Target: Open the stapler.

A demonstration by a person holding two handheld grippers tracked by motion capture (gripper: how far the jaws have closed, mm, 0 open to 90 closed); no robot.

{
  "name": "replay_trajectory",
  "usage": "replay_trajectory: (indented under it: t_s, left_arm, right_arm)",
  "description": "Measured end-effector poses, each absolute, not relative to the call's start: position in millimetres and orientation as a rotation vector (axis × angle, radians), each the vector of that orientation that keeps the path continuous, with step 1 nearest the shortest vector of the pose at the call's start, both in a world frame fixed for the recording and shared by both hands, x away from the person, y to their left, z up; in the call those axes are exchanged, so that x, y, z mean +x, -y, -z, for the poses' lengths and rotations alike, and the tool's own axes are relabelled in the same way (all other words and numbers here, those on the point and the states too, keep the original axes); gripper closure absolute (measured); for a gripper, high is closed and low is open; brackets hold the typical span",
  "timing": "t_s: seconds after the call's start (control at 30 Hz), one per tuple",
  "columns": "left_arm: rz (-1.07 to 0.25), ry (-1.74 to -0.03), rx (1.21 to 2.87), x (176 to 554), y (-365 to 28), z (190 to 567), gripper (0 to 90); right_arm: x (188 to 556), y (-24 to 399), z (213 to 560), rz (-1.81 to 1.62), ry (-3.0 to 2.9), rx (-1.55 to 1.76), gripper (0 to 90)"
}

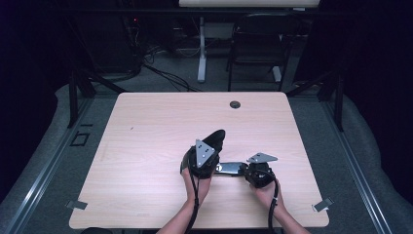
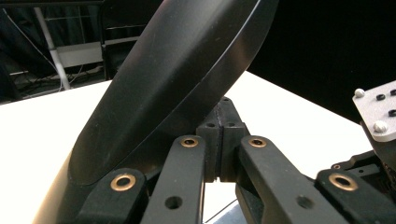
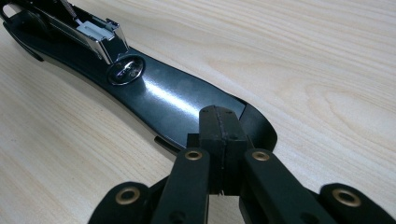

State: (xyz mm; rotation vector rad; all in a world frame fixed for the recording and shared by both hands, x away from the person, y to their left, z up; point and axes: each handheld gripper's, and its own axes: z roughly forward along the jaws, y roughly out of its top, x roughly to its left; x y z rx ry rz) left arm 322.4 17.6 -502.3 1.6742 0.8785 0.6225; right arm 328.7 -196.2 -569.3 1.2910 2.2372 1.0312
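Note:
A black stapler lies swung open at the table's near middle. Its curved top cover (image 1: 215, 140) (image 2: 177, 79) tilts up and away, leaning along the left side of my left gripper (image 1: 210, 155) (image 2: 221, 135), whose pads are shut with nothing visible between them. The flat base (image 1: 228, 167) (image 3: 177, 100) lies on the wood, with the metal staple channel (image 3: 95, 32) and round anvil (image 3: 125, 71) farther along it. My right gripper (image 1: 245, 169) (image 3: 222, 133) is shut, its tips set over the base's near rounded end; whether they touch it I cannot tell.
The light wooden table (image 1: 146, 146) has a round cable hole (image 1: 235, 104) near its far edge. A dark chair (image 1: 258, 44) and a desk leg (image 1: 201, 48) stand beyond it. The right gripper's grey plate (image 2: 378, 112) shows at the edge of the left gripper view.

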Motion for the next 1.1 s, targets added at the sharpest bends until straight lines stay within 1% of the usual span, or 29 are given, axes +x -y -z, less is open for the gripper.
replay_trajectory:
  t_s: [1.1]
  left_arm:
    - [-0.694, -0.91, 1.618, 322.3, -50.8, 488.2, 90.0]
  right_arm:
    - [329.9, 196.6, 568.6, -1.037, -2.25, 1.297, 90.0]
